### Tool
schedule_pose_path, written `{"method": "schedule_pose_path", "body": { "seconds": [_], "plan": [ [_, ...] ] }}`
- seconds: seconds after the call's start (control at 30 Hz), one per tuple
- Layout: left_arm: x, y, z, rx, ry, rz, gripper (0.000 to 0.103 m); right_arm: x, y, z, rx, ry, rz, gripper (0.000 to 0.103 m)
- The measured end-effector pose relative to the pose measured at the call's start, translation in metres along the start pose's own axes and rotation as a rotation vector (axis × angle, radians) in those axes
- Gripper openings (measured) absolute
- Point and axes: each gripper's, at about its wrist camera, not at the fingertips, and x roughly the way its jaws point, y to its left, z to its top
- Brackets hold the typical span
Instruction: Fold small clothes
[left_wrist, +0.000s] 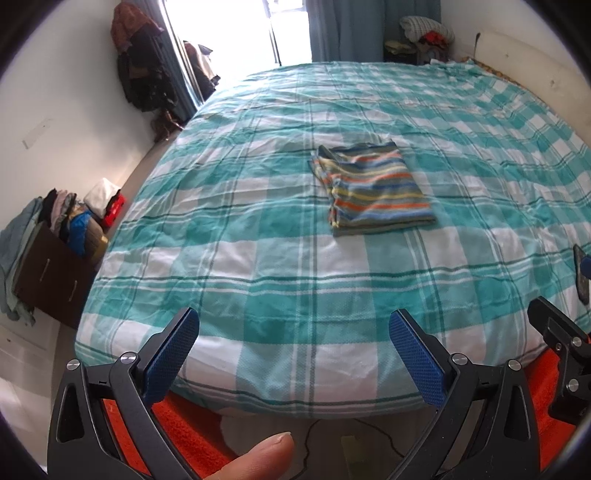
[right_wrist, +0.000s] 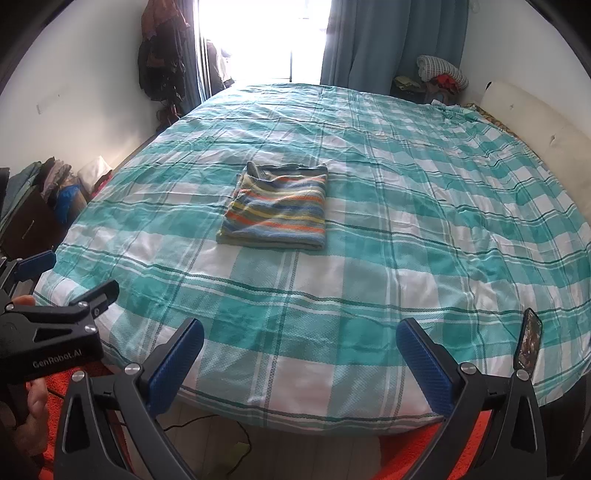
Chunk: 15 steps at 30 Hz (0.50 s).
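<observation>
Where the wide bed with the teal-and-white plaid cotton cover (left_wrist: 258, 229) fills both wrist views: small multicolour striped knit garment (left_wrist: 373, 188), folded into a flat rectangle, lying near the middle of the cover, fold edges stacked along its left side in the left wrist view. Same garment (right_wrist: 277, 210) central in the right wrist view, well apart from both tools. Left black two-finger gripper with blue textured pads (left_wrist: 295, 362): spread wide, nothing between the pads, held off the near edge of the bed above the floor. Right black two-finger gripper with blue textured pads (right_wrist: 299, 365): likewise spread wide, pinching nothing, off the near bed edge. Fingertip of a bare hand (left_wrist: 258, 458) at the bottom of the left wrist view. Dark smartphone (right_wrist: 530, 343) lying on the cover near the bed's near right corner, just beyond the right tool's right finger. Orange-red fuzzy fabric (left_wrist: 184, 428) below the bed edge under both tools. Thin black cable (left_wrist: 310, 439) on the pale floor. Dark brown wooden drawer unit heaped with clothes (left_wrist: 51, 273) against the left wall. Dark coats hanging in the far left corner (left_wrist: 140, 62). Blue-grey curtains (right_wrist: 388, 40) beside a bright window. Pile of bedding and clothes (left_wrist: 428, 33) at the far right corner.
</observation>
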Motion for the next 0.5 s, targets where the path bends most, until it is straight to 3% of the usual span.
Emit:
{"method": "schedule_pose_path", "body": {
  "seconds": [0.27, 0.4, 0.5],
  "plan": [
    [-0.002, 0.011, 0.008, -0.031, -0.036, -0.003, 0.103, 0.003, -0.003, 0.001, 0.005, -0.003, 0.014, 0.103],
    [-0.004, 0.002, 0.007, 0.032, -0.045, 0.016, 0.103, 0.002, -0.005, 0.003, 0.009, -0.007, 0.019, 0.103],
    [-0.005, -0.002, 0.006, 0.015, -0.024, -0.035, 0.103, 0.000, -0.004, 0.006, 0.000, -0.010, 0.001, 0.103]
  ]
}}
